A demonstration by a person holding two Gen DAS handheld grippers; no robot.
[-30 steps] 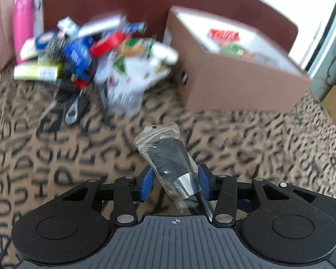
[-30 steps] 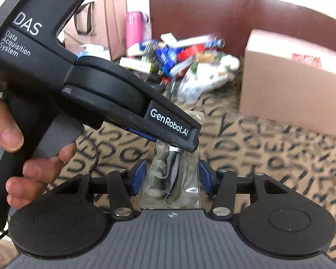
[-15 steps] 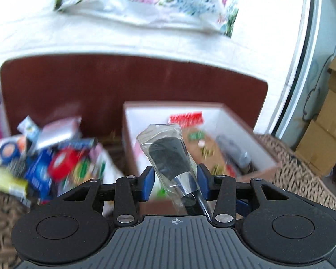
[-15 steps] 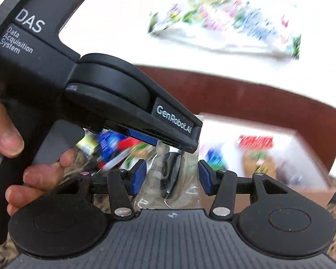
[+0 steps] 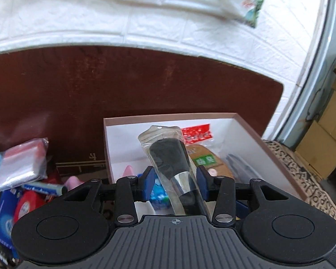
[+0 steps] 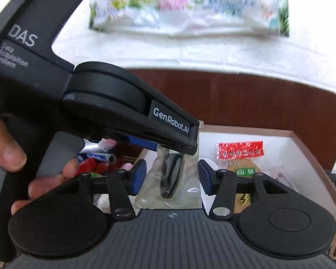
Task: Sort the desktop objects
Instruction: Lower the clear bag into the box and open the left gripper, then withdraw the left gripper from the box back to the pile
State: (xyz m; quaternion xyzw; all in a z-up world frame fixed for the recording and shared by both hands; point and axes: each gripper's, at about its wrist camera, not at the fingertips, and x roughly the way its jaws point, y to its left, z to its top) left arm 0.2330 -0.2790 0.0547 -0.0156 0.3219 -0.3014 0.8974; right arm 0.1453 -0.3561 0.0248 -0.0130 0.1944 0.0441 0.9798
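Bright daylight, both views, fisheye bend at the edges.
You get strong light from the right side w/ white wall (image 5: 145,22) near blown out; floral bag (image 6: 190,6) up top is motion-blurred, gripper bodies stay sharp, corners go dark.

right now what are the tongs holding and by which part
The left tongs grip the bagged makeup brush at its silver ferrule, bristles pointing away over the open box. The right tongs stand open around the bag, gripping nothing.
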